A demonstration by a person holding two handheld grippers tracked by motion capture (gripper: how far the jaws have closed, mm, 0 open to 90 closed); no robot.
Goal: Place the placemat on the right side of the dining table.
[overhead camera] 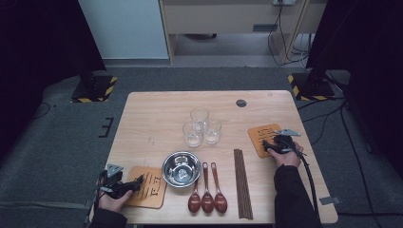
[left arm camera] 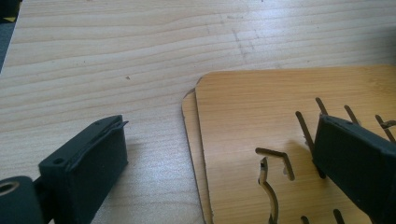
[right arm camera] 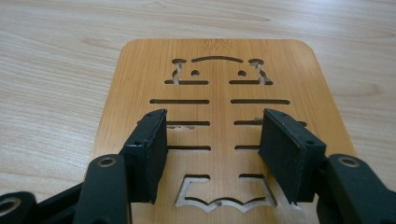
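Observation:
A wooden coaster [overhead camera: 153, 189] with cut-out slots lies at the table's front left. In the left gripper view it proves to be two coasters stacked [left arm camera: 261, 112]. My left gripper [overhead camera: 139, 183] [left arm camera: 219, 126] stands open wide at their left edge, one jaw over bare table and the other over the top coaster. A third coaster [overhead camera: 260, 134] [right arm camera: 215, 60] lies at the right of the table. Low over its near half my right gripper [overhead camera: 266, 144] [right arm camera: 215, 116] is open, its pads apart and touching nothing.
Three clear glasses [overhead camera: 199, 116] cluster at the table's middle. In front of them stand a steel bowl [overhead camera: 166, 164], three dark wooden spoons [overhead camera: 207, 190] and a bundle of chopsticks [overhead camera: 242, 183]. The wooden table [overhead camera: 157, 118] has a dark round cap [overhead camera: 241, 102] at the back.

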